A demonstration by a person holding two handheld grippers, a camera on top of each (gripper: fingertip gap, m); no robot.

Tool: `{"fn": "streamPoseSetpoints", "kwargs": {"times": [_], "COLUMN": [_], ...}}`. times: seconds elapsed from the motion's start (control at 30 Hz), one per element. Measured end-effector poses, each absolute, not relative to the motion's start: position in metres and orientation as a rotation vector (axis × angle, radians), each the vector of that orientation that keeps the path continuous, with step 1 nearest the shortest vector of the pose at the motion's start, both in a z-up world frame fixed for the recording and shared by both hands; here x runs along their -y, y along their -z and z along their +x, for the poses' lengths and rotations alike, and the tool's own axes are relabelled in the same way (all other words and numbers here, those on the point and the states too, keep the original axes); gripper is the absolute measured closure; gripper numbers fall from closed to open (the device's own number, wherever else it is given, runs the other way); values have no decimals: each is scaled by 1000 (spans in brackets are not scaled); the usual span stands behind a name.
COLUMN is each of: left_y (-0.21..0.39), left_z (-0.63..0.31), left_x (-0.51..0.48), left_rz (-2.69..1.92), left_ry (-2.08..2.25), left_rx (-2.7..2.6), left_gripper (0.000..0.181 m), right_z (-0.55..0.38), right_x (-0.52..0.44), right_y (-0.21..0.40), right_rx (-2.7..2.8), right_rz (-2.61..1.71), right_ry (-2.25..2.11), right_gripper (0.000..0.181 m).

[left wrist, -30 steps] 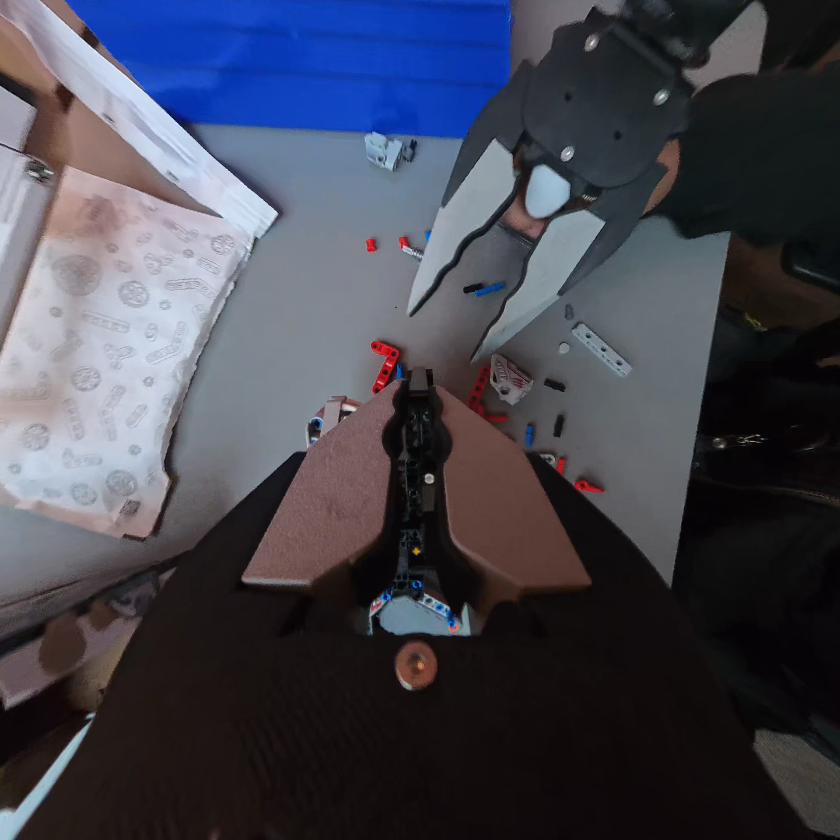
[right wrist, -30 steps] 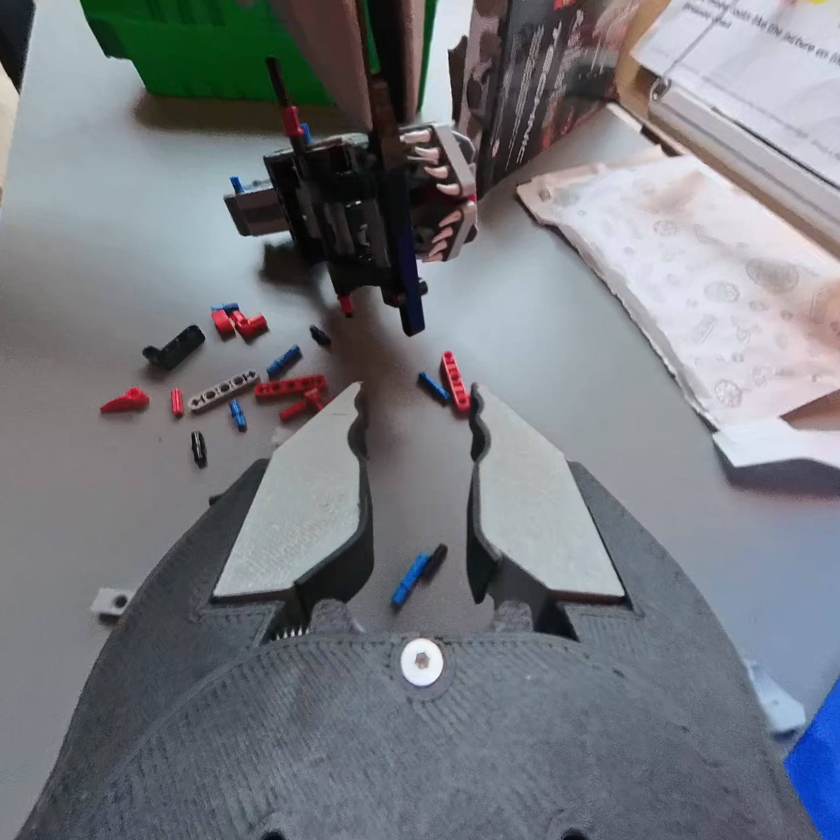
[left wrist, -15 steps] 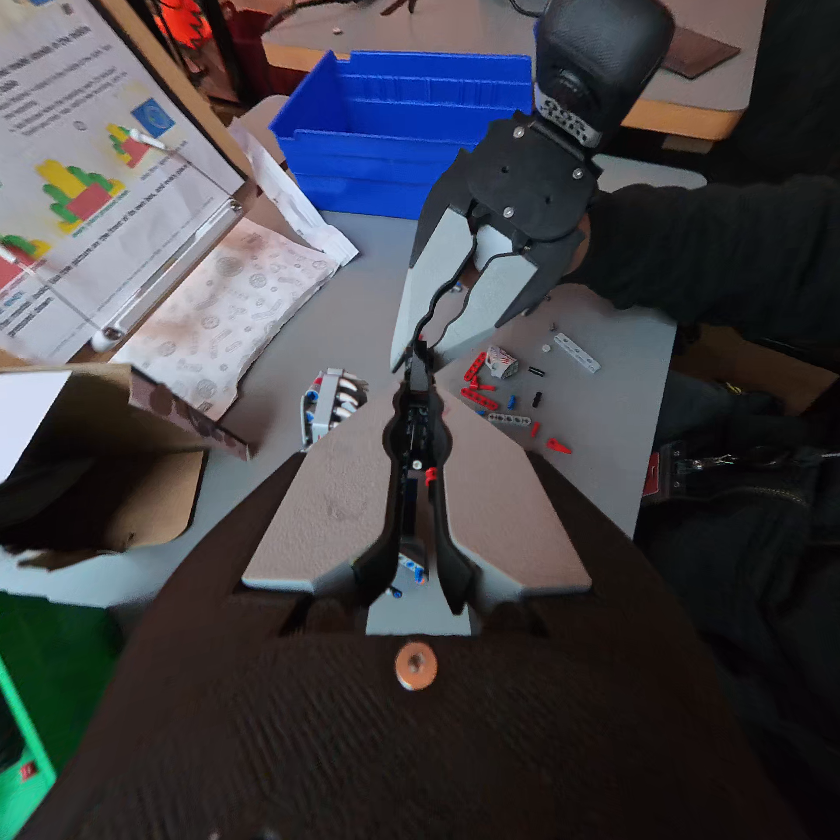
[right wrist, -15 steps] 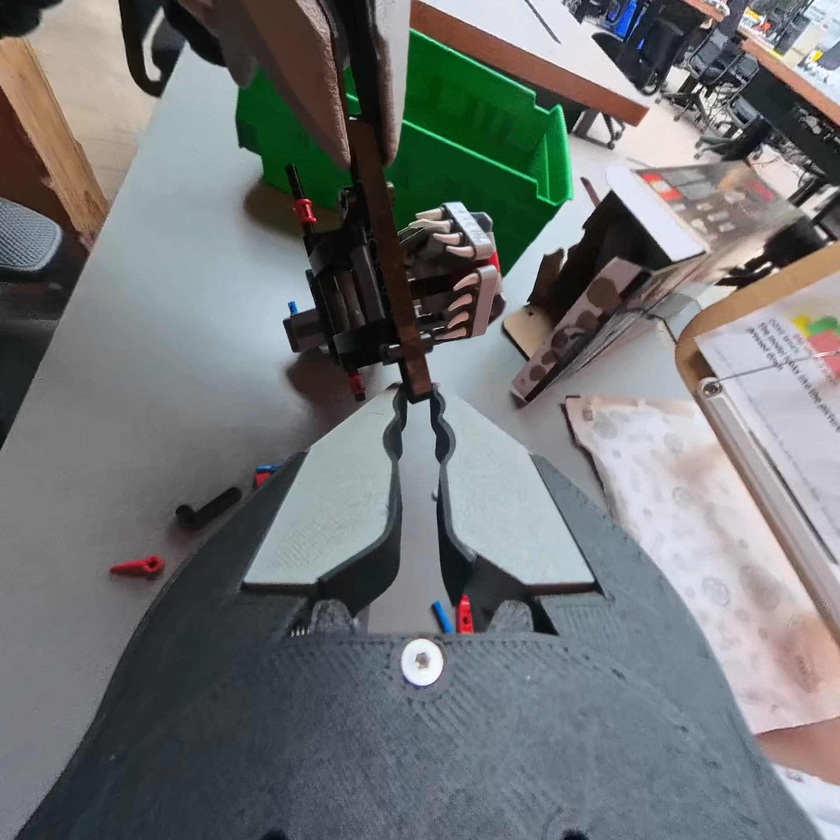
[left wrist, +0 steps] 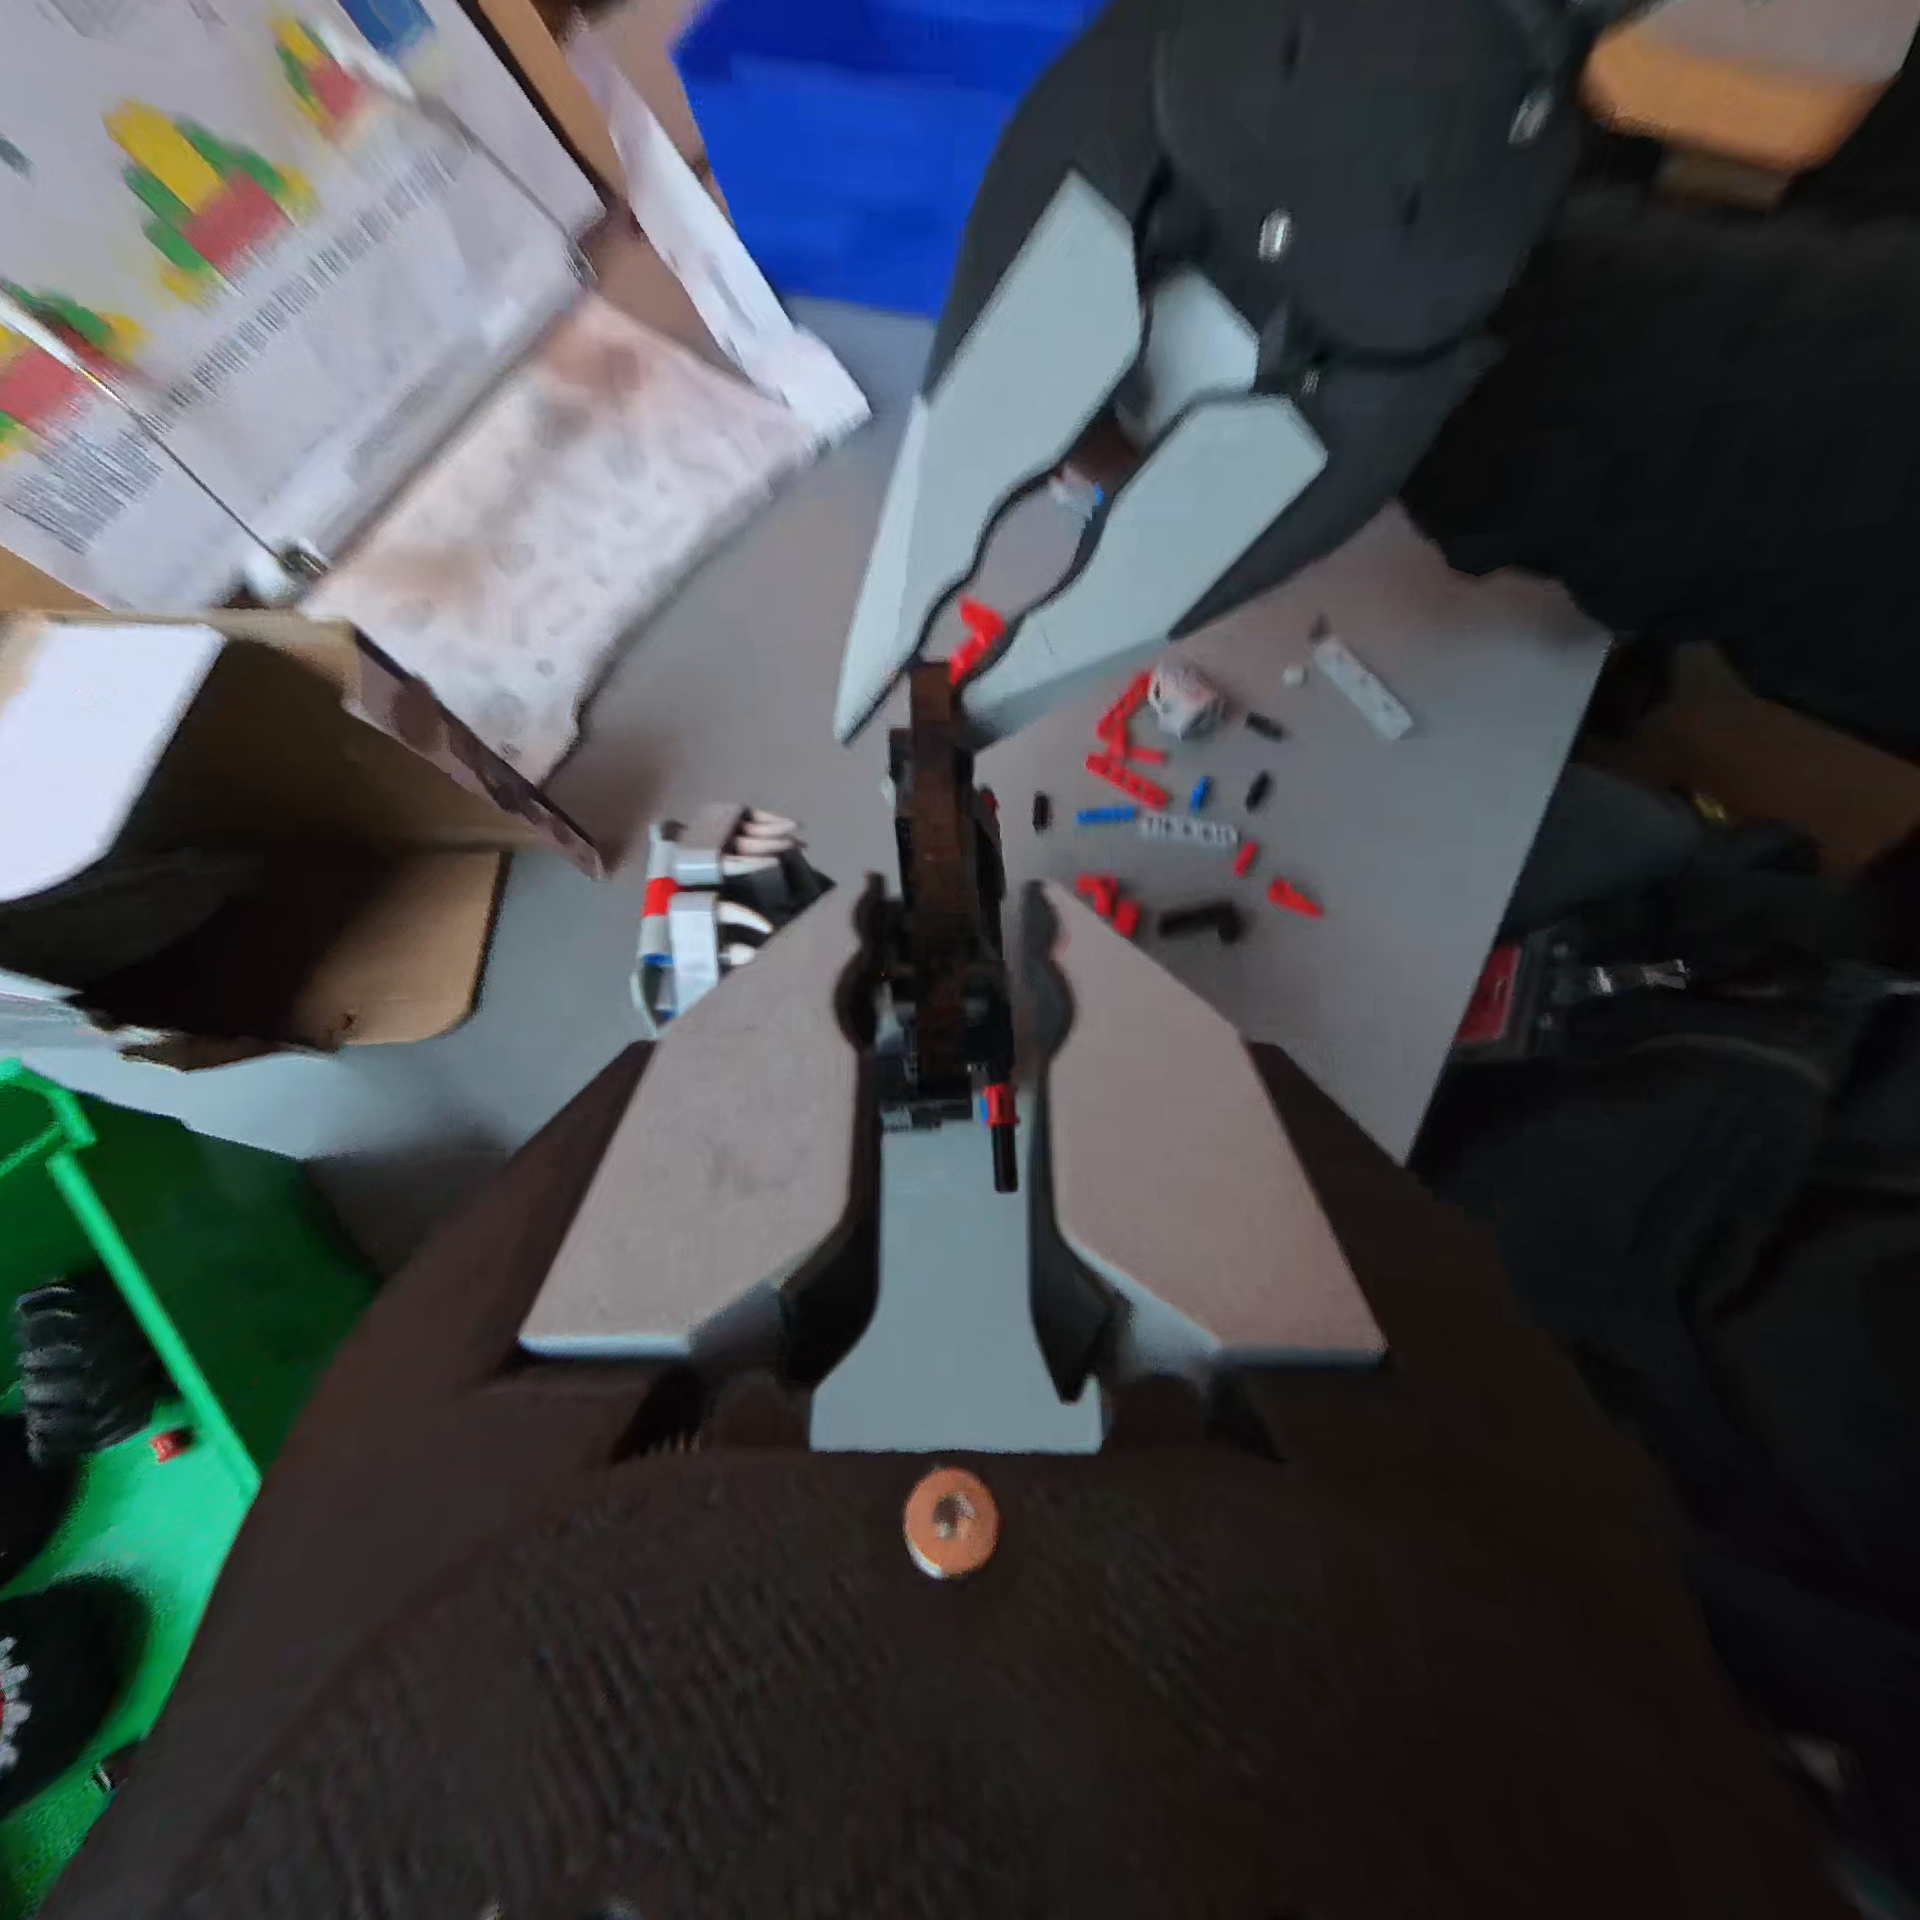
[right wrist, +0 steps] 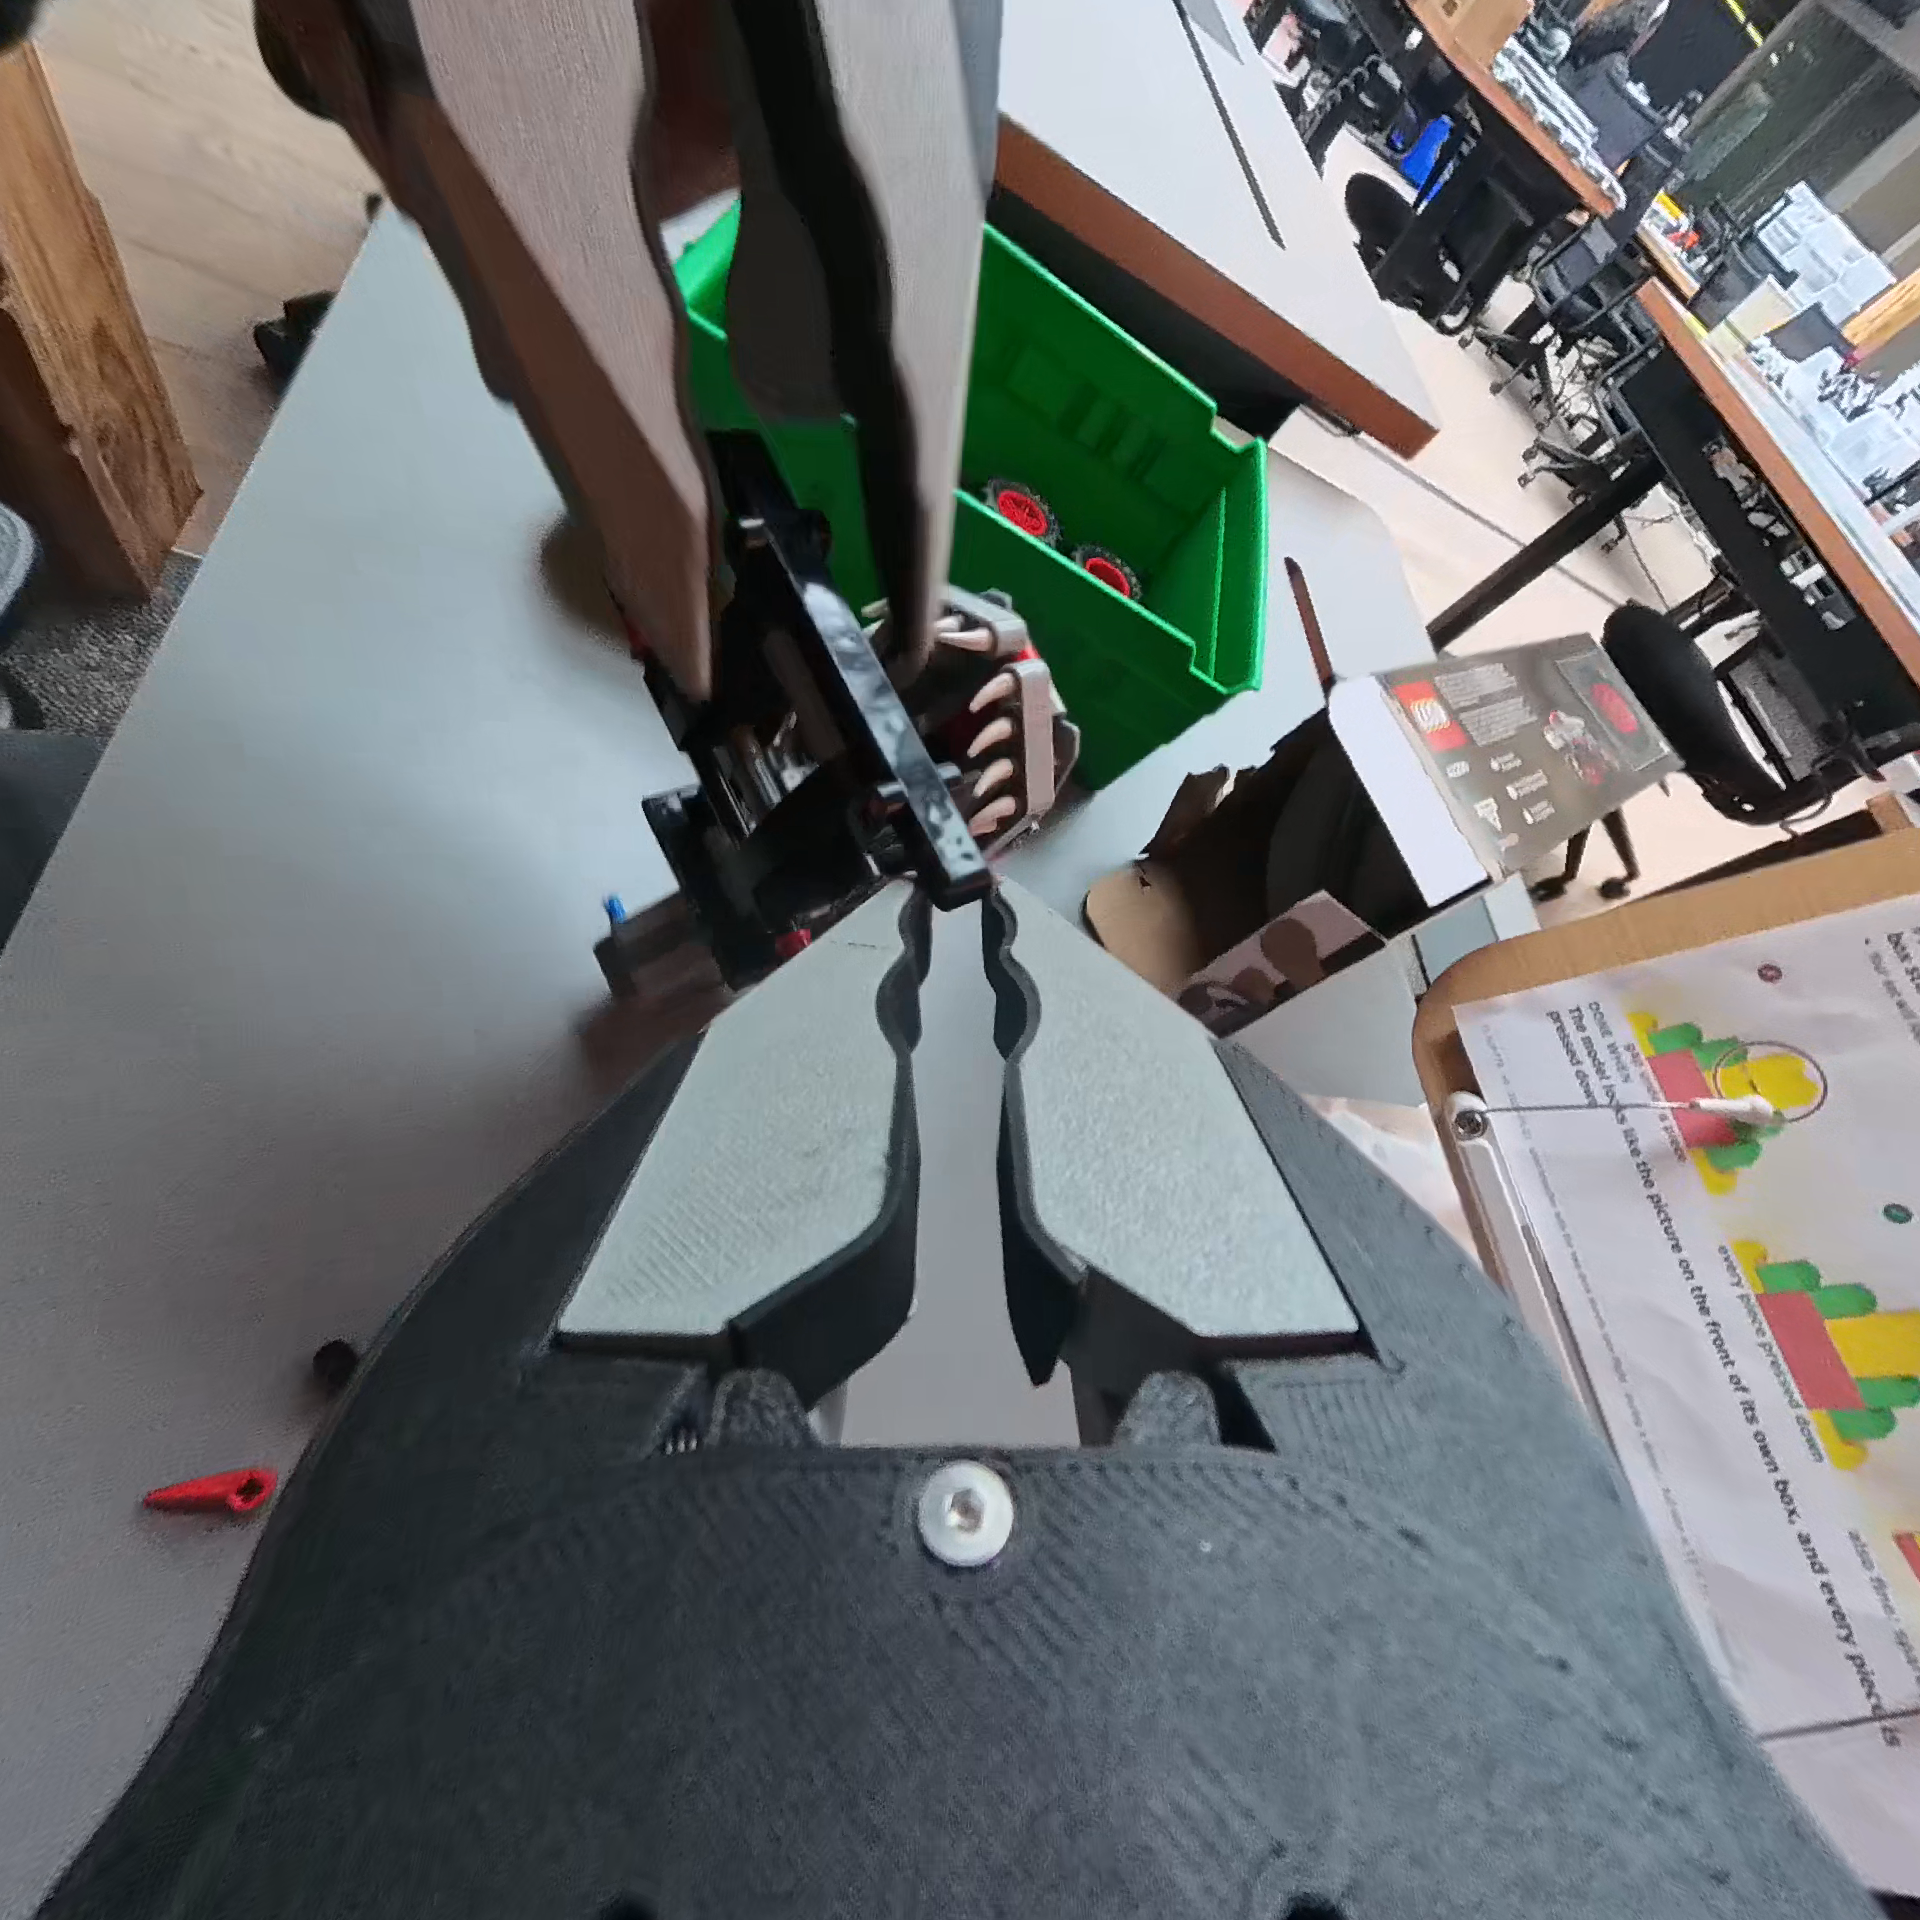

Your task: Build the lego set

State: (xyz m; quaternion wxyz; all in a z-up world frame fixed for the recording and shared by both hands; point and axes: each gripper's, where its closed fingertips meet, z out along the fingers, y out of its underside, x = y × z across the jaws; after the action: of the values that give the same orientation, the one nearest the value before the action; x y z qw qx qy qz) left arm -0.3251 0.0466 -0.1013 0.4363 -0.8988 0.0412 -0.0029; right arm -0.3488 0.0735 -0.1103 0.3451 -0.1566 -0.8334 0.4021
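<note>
The black lego model (left wrist: 940,966) with a grey clawed part (left wrist: 727,883) sits between the fingers of my left gripper (left wrist: 943,899). The jaws stand apart on either side of it, and I see no firm squeeze. In the right wrist view the model (right wrist: 769,790) is low over the grey table (right wrist: 312,727), and the left gripper (right wrist: 805,665) comes down from above. My right gripper (right wrist: 953,904) is nearly shut, its tips pinching the end of the model's long black beam (right wrist: 894,748). A red L piece (left wrist: 977,634) shows in the gap of the right gripper (left wrist: 914,722); held or lying behind, I cannot tell.
Several small red, blue, black and grey pieces (left wrist: 1164,810) lie on the table at the right. A green bin (right wrist: 1101,499) holds wheels behind the model. An open cardboard box (left wrist: 208,810), a paper bag (left wrist: 582,499), an instruction board (right wrist: 1714,1247) and a blue bin (left wrist: 852,156) surround the work area. The left gripper's tips are roughly 4 cm from the right gripper's.
The right gripper rose from the table, narrowed and met the model's beam end. The left gripper's jaws have widened around the model, and the model has turned.
</note>
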Motion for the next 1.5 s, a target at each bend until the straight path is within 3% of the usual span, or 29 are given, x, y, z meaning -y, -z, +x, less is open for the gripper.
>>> {"fn": "streamPoseSetpoints", "kwargs": {"times": [0.2, 0.3, 0.4, 0.47, 0.67, 0.9, 1.1, 1.37, 1.5], "left_y": [113, 112, 111, 111, 111, 117, 110, 101, 78], "left_z": [-327, -329, -330, -330, -329, -329, -328, -330, -316], "left_x": [-48, -50, -56, -59, -63, -60, -54, -39, -21], "left_rz": [-2222, -2178, -2157, -2149, -2115, -2158, -2138, -2125, -2068], "left_ry": [61, 50, 51, 46, 63, 49, 55, -3, -73], "left_rx": [-55, -43, -47, -58, -51, -60, -41, -19, -25], "left_gripper": [165, 165, 165, 164, 161, 159, 145, 140, 146], "right_z": [-353, -330, -274, -238, -207, -216, -216, -214, -216], "right_x": [-78, -100, -119, -124, -128, -116, -112, -118, -121], "right_y": [107, 116, 155, 188, 254, 264, 263, 263, 251], "right_rx": [2170, 2174, 2349, 2449, 2503, 2492, 2518, 2504, 2458], "right_rz": [-512, -631, -642, -649, -740, -673, -631, -718, -739], "right_ry": [-1053, -1105, -1123, -1098, -850, -831, -838, -935, -1006], "right_gripper": [175, 159, 160, 174, 164, 169, 181, 181, 181]}}
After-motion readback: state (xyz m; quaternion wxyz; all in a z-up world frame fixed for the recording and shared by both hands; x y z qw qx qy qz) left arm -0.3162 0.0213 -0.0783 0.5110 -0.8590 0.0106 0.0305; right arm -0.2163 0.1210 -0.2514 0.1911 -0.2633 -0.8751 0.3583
